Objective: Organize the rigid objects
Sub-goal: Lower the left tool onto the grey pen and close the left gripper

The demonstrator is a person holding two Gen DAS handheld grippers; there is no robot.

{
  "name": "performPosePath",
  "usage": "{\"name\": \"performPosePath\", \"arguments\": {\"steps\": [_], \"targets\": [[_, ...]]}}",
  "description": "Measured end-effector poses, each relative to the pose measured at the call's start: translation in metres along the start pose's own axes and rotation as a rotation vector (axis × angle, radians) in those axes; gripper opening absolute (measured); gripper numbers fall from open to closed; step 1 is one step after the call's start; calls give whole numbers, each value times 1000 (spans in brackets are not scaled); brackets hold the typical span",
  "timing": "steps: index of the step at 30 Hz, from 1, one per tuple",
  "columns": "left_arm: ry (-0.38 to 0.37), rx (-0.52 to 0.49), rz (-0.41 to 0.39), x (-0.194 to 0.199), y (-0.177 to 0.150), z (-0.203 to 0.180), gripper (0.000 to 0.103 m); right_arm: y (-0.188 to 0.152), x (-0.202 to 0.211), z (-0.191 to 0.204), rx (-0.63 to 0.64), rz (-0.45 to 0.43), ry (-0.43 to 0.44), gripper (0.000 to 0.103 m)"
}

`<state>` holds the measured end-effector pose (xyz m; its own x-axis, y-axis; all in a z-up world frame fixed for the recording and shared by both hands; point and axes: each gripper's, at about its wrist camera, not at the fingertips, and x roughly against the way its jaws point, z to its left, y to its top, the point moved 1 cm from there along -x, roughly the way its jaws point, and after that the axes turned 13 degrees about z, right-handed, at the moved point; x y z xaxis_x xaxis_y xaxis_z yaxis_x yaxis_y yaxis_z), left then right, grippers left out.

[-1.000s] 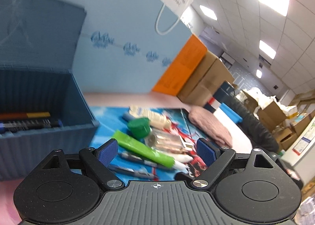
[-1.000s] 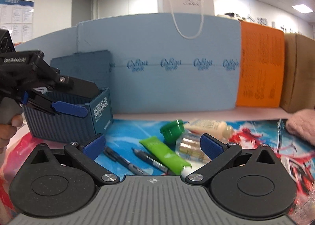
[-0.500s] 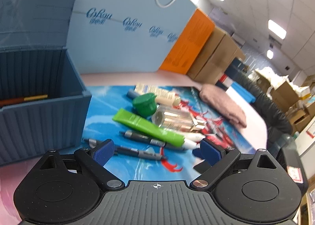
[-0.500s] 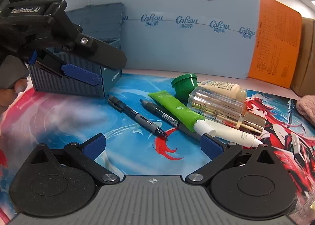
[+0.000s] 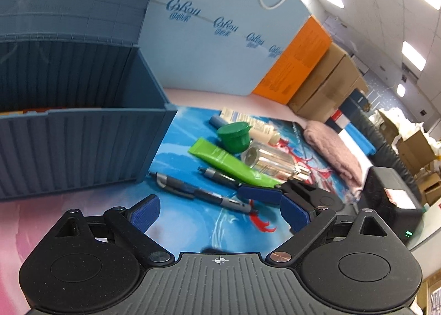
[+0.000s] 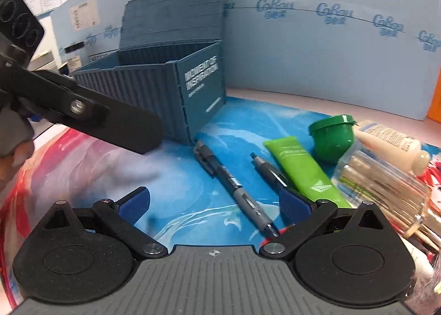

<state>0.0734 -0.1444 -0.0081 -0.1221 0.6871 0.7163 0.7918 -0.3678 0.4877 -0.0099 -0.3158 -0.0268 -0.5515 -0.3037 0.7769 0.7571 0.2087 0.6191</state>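
Note:
A blue container-shaped box [image 6: 171,88] with its lid up stands on the printed mat; it also shows in the left wrist view [image 5: 77,138]. Two dark pens lie beside it: one [image 6: 234,185] nearer the box, one [image 6: 273,174] further right. A green tube [image 6: 303,168], a green cap [image 6: 332,138], a clear bottle [image 6: 386,179] and a cream tube [image 6: 391,144] lie to the right. My right gripper [image 6: 215,204] is open low over the nearer pen's tip end. My left gripper [image 5: 220,213] is open and empty in front of the box.
A light blue foam board [image 6: 317,47] and an orange board [image 5: 297,64] wall off the back. Cardboard boxes [image 5: 328,86] and a pink cloth [image 5: 333,149] lie at the right. The left gripper's body [image 6: 82,113] crosses the right wrist view.
Both grippers have come lower and closer to the mat. The right gripper has moved in over the pens and now shows in the left wrist view.

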Motion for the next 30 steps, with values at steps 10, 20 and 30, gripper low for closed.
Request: {"name": "performPosePath", "arguments": {"steps": [10, 20, 30], "targets": [[85, -63, 39, -20, -1, -9, 95, -23, 16, 45, 27, 11, 230, 100], [173, -27, 34, -35, 3, -16, 70, -37, 61, 53, 14, -126, 114, 101], [442, -218, 37, -66, -2, -54, 34, -65, 91, 40, -77, -214, 124, 101]]}}
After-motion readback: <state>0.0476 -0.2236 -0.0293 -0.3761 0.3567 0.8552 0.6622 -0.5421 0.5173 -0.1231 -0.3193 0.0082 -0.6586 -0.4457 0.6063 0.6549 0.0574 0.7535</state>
